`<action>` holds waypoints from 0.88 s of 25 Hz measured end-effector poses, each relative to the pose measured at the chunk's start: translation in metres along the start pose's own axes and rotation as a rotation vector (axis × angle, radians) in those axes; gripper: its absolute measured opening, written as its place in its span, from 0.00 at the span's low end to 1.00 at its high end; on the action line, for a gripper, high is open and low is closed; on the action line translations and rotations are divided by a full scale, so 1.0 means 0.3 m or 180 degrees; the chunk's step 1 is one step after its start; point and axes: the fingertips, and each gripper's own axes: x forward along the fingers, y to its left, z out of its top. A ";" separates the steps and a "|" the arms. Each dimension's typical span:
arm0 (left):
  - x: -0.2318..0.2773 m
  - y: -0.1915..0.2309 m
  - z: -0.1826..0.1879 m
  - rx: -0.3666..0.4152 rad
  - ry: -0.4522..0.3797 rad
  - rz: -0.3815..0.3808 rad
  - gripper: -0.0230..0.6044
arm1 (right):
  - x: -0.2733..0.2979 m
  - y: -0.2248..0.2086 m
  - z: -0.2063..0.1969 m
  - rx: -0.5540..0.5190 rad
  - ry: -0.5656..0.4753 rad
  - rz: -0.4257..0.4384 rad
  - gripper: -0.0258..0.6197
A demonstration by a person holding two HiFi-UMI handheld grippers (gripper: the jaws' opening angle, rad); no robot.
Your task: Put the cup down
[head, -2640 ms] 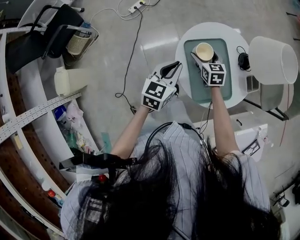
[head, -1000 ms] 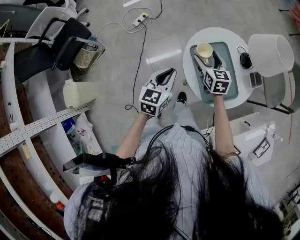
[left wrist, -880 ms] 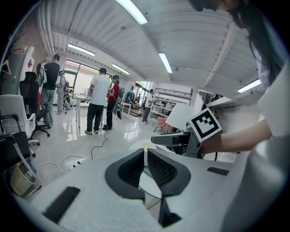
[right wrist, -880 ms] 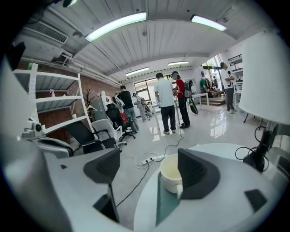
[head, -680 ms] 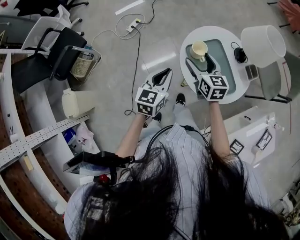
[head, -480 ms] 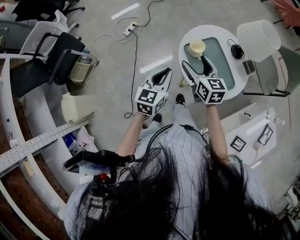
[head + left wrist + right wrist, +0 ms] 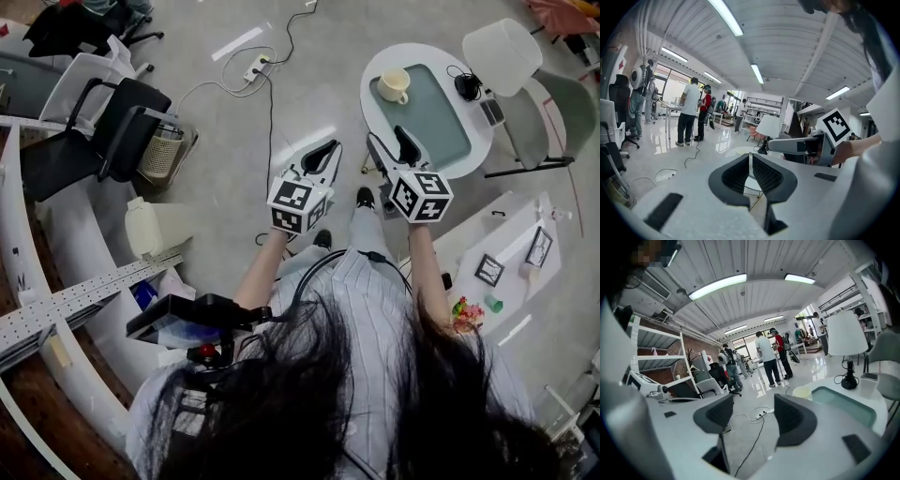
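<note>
The cream cup (image 7: 392,84) stands upright on the teal tray (image 7: 433,117) of the round white table (image 7: 473,150), held by nothing. My right gripper (image 7: 386,139) hovers off the table's near edge, well short of the cup. Its jaws are closing, still apart, with nothing between them. In the right gripper view (image 7: 750,416) the cup (image 7: 802,391) shows beyond the right jaw, at the tray's (image 7: 843,406) corner. My left gripper (image 7: 328,148) hangs over the floor to the left, shut and empty (image 7: 750,171).
A white lamp (image 7: 502,52) and a black device (image 7: 464,86) stand on the table's far side. A cable and power strip (image 7: 253,66) lie on the floor. A black chair (image 7: 122,122) is at the left. Several people (image 7: 768,357) stand further off.
My right gripper has let go of the cup and drawn back off the table toward the person. The cup stays on the tray. The left gripper has barely moved.
</note>
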 end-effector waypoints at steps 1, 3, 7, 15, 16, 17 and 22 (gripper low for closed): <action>-0.023 -0.008 -0.006 0.0009 -0.0003 -0.0027 0.09 | -0.022 0.019 -0.009 0.0013 -0.0035 -0.0030 0.46; -0.069 -0.024 -0.021 0.0036 -0.0002 -0.0083 0.09 | -0.063 0.058 -0.026 0.0023 -0.0093 -0.0089 0.40; -0.136 -0.044 -0.057 0.0069 0.0018 -0.0173 0.09 | -0.130 0.118 -0.062 0.0030 -0.0171 -0.0200 0.36; -0.219 -0.103 -0.119 -0.0019 0.0053 -0.0253 0.09 | -0.269 0.203 -0.118 0.0009 -0.0159 -0.0324 0.30; -0.219 -0.115 -0.125 -0.0028 0.0055 -0.0265 0.09 | -0.286 0.203 -0.124 0.0003 -0.0151 -0.0336 0.30; -0.219 -0.130 -0.131 -0.0034 0.0059 -0.0279 0.09 | -0.303 0.200 -0.130 0.0000 -0.0141 -0.0346 0.30; -0.223 -0.209 -0.157 -0.0025 0.0109 -0.0385 0.09 | -0.379 0.187 -0.153 0.0022 -0.0122 -0.0422 0.28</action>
